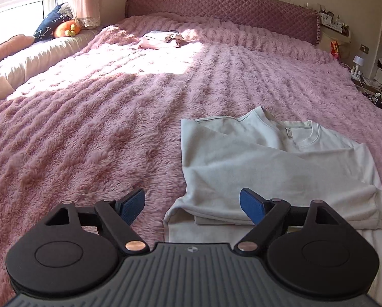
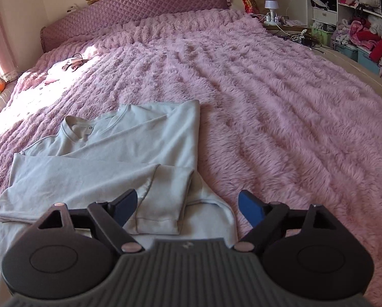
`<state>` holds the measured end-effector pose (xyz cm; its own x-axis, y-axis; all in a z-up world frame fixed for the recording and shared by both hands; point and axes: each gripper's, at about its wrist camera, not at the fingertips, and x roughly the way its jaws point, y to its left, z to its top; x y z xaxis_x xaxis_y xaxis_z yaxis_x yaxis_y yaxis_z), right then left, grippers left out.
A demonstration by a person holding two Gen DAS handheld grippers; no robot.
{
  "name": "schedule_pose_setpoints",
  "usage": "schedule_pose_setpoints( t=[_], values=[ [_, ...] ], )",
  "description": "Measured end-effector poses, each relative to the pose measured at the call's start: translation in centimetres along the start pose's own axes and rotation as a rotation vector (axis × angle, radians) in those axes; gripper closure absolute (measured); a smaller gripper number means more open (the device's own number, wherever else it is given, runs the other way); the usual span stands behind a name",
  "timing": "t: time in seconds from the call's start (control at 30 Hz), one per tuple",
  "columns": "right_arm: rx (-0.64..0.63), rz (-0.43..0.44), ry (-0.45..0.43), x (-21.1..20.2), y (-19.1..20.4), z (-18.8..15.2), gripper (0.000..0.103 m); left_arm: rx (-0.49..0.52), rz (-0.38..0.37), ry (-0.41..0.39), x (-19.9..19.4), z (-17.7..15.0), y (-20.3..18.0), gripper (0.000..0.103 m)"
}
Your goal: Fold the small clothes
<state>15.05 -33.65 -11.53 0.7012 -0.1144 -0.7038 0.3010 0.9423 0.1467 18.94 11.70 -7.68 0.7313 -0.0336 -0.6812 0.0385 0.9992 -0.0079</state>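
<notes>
Both grippers, left gripper and right gripper, hung jaws apart and empty over the pale sweatshirt at 12 o'clock on the pink plush bedspread; risk: folded sleeve slipping loose at next fold.

Left gripper, right gripper: black linkage arms, round black discs, grey ribbed base plate, copper-pink pivot pins. Fingers carry blue textured pads.
</notes>
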Motion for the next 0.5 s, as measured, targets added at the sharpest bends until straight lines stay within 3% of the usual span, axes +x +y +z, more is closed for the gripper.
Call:
schedule_pose_setpoints(
  t=[0.1,0.2,0.37,0.5],
  values=[
    [-0.014,-0.111,0.03,-2.7,0.4,-0.5,0.021,0.035,-0.016,0.031,-2.9,-1.7,-0.8,0.005],
    [-0.016,0.007,0.069,-5.5,-0.3,-1.3,0.021,0.043,-0.134,0.009,-6.0,-4.5,-1.2,0.005],
    [0.013,0.208,-0.019,-11.2,-2.1,-5.8,0.021,0.075,-0.228,0.107,-8.7,-8.8,-1.7,0.005],
    [-0.082,0.143,0.031,-14.0,-3.5,-10.3,0.021,0.114,-0.18,0.142,-10.3,-12.3,-0.9,0.005]
  ],
)
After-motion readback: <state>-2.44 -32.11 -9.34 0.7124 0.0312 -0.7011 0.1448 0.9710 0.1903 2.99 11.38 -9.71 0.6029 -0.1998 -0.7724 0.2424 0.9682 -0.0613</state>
